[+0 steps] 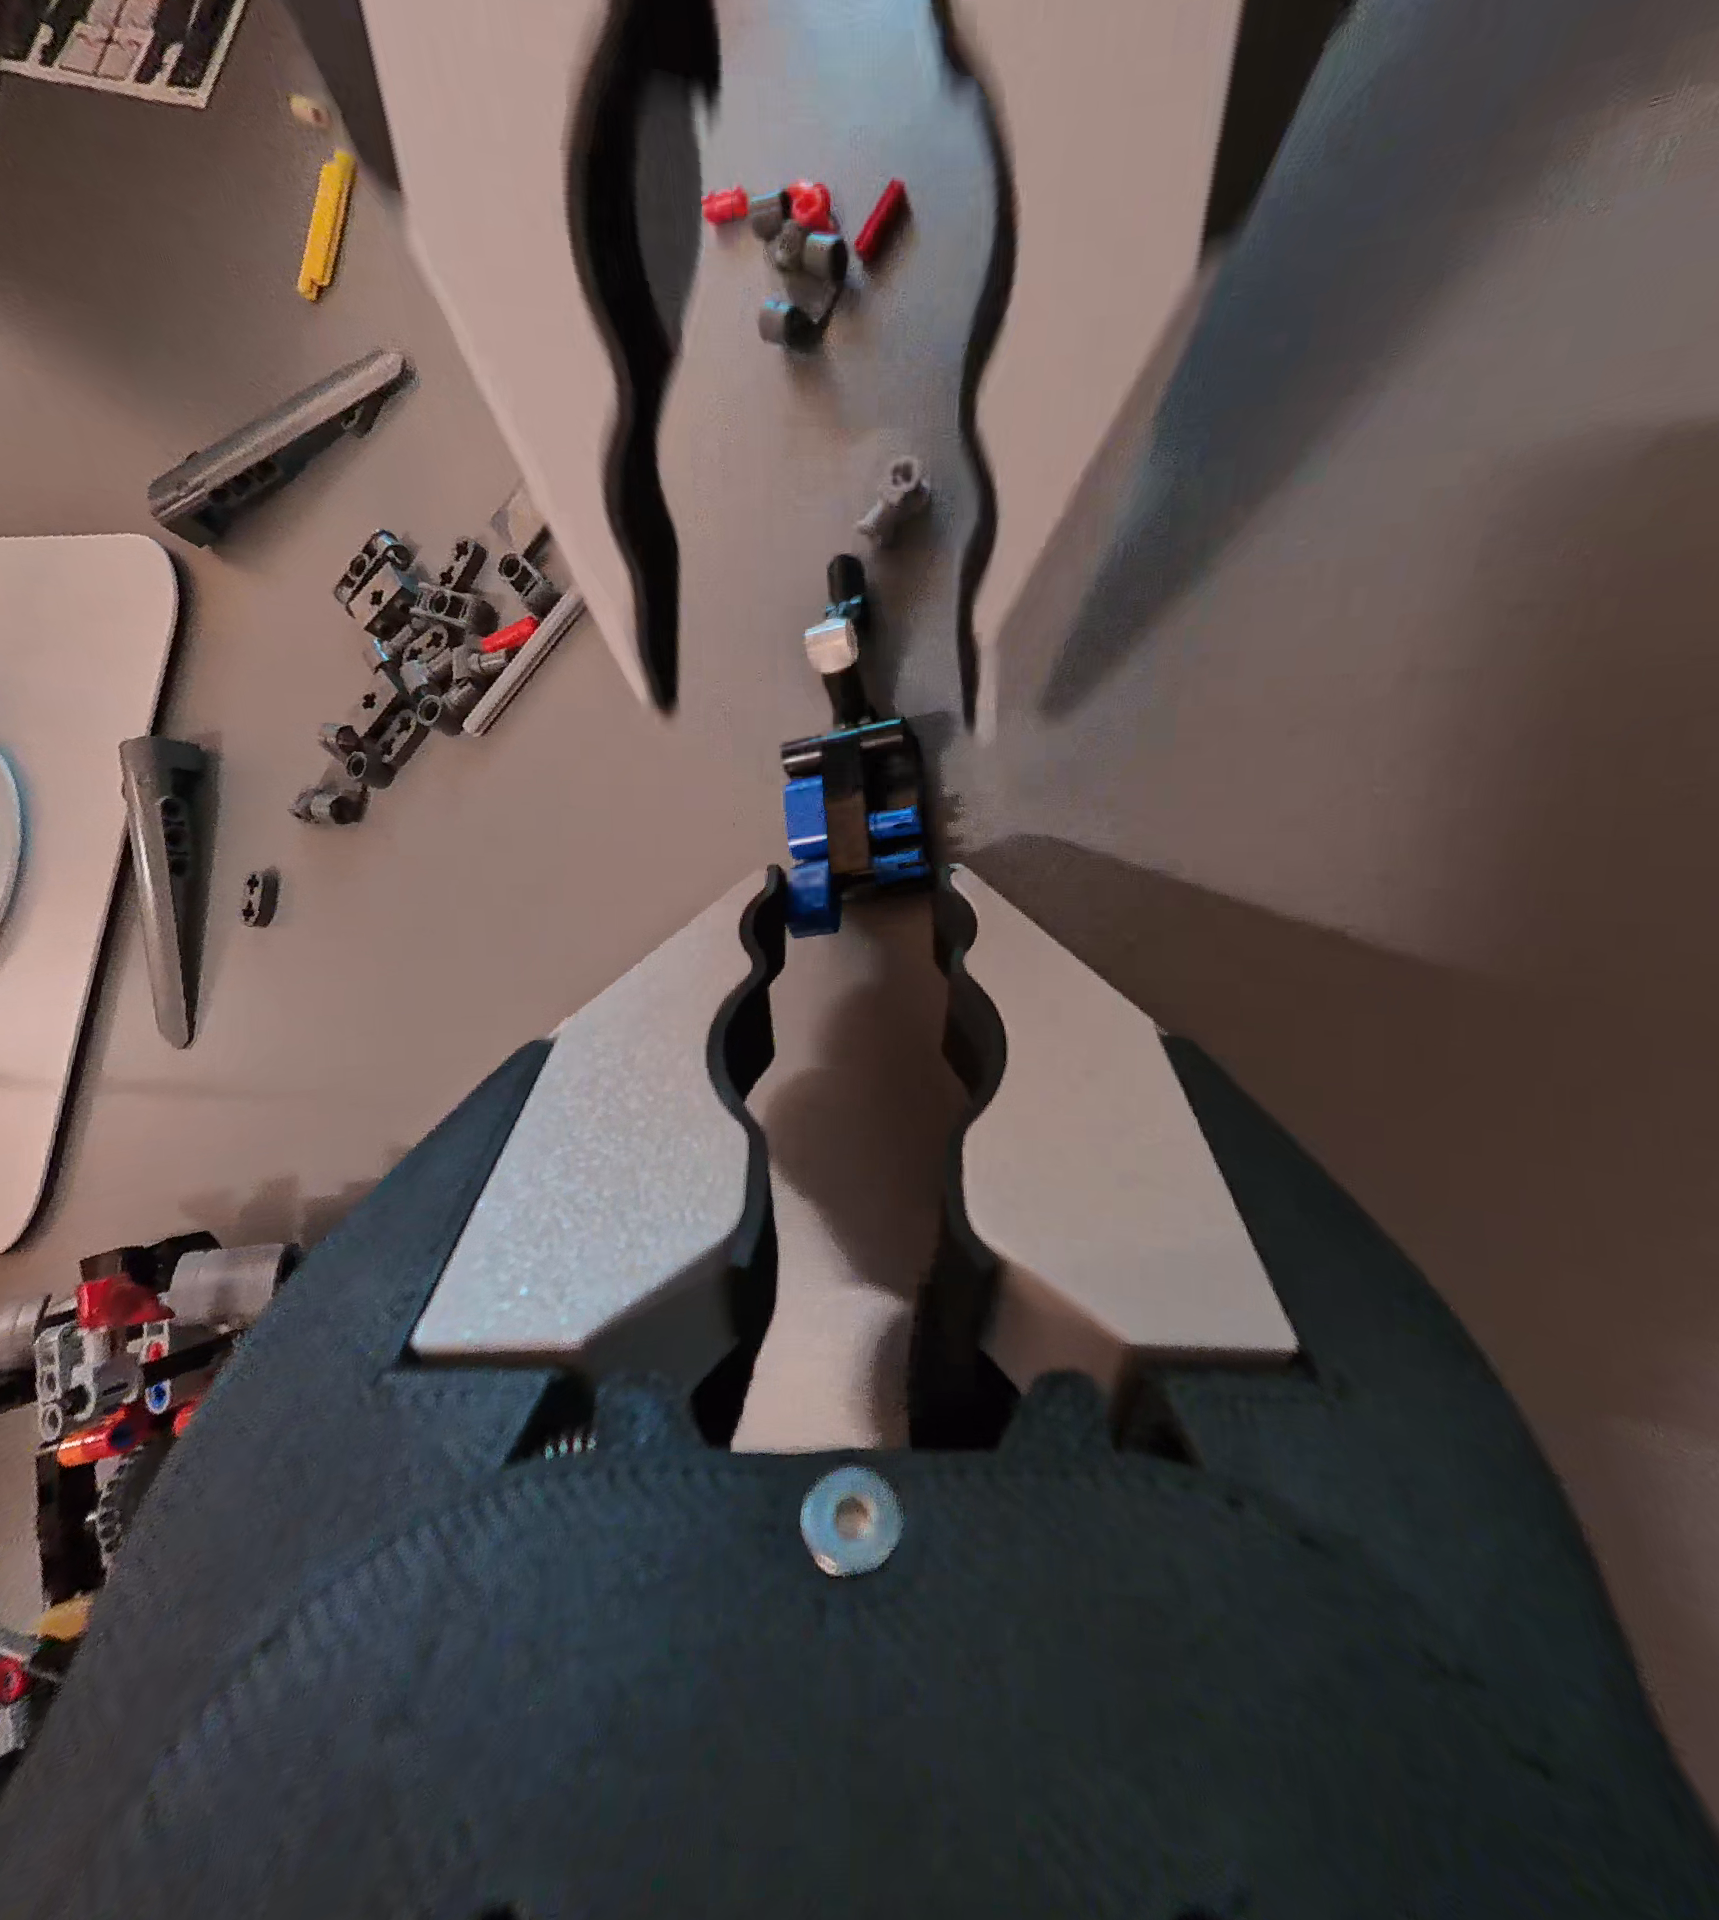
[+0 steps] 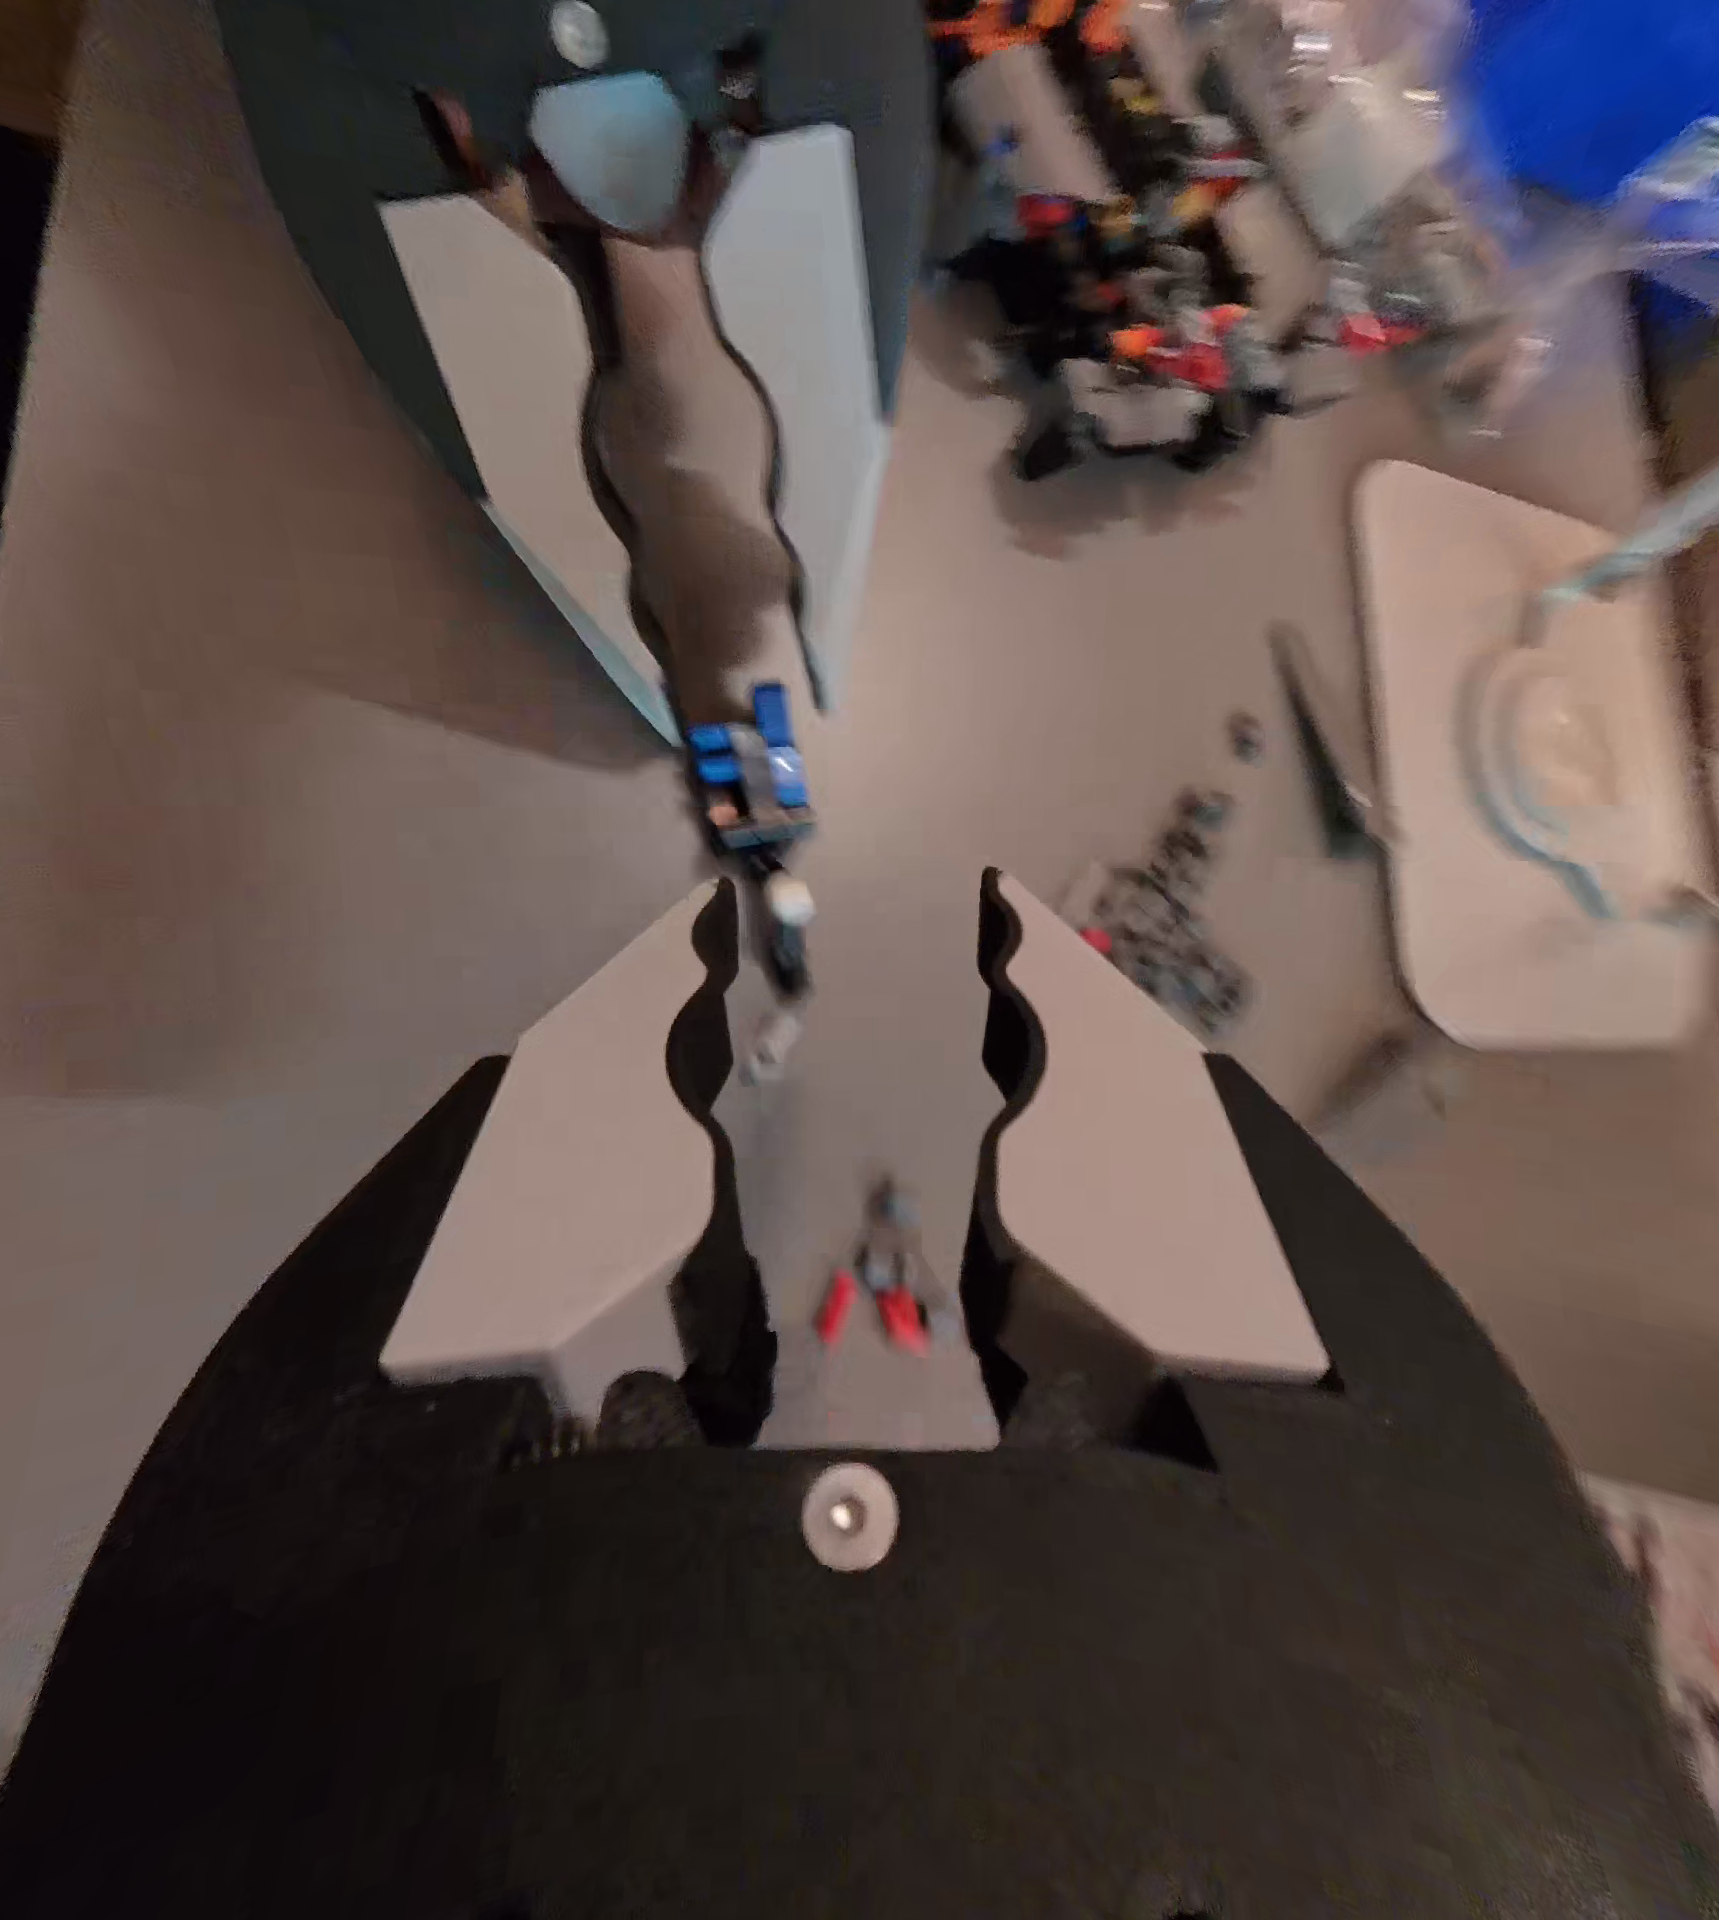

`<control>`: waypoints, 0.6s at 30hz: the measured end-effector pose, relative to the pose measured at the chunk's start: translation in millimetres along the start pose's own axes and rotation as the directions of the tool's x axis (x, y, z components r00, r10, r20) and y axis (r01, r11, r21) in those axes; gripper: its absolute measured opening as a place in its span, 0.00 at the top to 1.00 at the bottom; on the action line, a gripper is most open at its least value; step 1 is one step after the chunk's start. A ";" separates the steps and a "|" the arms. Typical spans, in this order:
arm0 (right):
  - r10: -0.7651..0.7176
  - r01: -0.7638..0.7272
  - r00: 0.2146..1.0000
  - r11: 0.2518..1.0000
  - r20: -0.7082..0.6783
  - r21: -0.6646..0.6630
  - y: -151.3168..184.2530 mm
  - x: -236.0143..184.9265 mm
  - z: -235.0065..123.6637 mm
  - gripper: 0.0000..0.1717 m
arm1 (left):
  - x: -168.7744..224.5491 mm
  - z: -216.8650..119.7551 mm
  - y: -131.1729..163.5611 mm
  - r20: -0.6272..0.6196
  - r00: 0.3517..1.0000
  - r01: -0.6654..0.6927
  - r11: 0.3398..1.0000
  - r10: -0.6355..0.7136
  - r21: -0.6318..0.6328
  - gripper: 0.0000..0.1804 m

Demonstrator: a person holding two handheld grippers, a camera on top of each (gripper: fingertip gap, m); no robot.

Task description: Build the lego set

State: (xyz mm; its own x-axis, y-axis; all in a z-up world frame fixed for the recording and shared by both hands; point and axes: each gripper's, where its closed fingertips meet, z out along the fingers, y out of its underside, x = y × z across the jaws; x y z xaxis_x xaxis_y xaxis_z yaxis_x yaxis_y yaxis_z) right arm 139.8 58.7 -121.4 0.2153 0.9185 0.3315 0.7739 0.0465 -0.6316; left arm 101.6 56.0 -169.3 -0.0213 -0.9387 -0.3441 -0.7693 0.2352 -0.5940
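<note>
The left claw (image 1: 860, 888) clamps the small blue-and-black plastic brick assembly (image 1: 850, 821) above the grey table (image 1: 543, 914); its black axle (image 1: 847, 634) points lengthwise toward the released right claw (image 2: 855, 894), just beside it.

- Small brick assembly (image 1: 853, 821) at frame centre, clamped at tips of left gripper (image 1: 860, 894); right gripper (image 1: 813, 717) opposite, above it.
- Loose pins (image 1: 798, 244) on table (image 1: 522, 935), top centre.
- Connector heap (image 1: 429, 655) left of centre; flat pad (image 1: 34, 831) at left edge.
- Built model (image 1: 55, 1392) lower left.
</note>
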 end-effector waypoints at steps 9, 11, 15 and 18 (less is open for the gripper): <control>0.259 -0.341 0.922 0.896 -0.290 -0.286 162.1 52.9 -140.0 0.88 | -14.4 -18.3 1.7 -0.034 0.999 -0.005 0.998 0.007 0.057 0.83; 0.273 -0.378 0.905 0.866 -0.325 -0.327 195.2 56.7 -142.8 0.89 | -15.8 -16.1 0.9 -0.031 0.999 -0.016 0.997 0.019 0.080 0.85; 0.296 -0.439 0.868 0.831 -0.398 -0.340 234.7 78.9 -144.4 0.89 | -17.0 -11.3 -0.9 -0.037 0.999 -0.017 0.994 0.021 0.105 0.86; 0.310 -0.456 0.866 0.812 -0.391 -0.366 257.9 93.1 -146.3 0.84 | -23.7 -13.0 -4.7 -0.016 1.000 -0.005 0.990 0.007 0.139 0.87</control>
State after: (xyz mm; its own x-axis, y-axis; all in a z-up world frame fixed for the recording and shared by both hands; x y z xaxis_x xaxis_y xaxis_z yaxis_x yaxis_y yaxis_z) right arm 446.7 98.7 -150.9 0.6596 0.6566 0.3658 0.7478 -0.5242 -0.4075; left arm 97.4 73.9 -148.8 -0.0373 -0.9409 -0.3367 -0.6727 0.2728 -0.6878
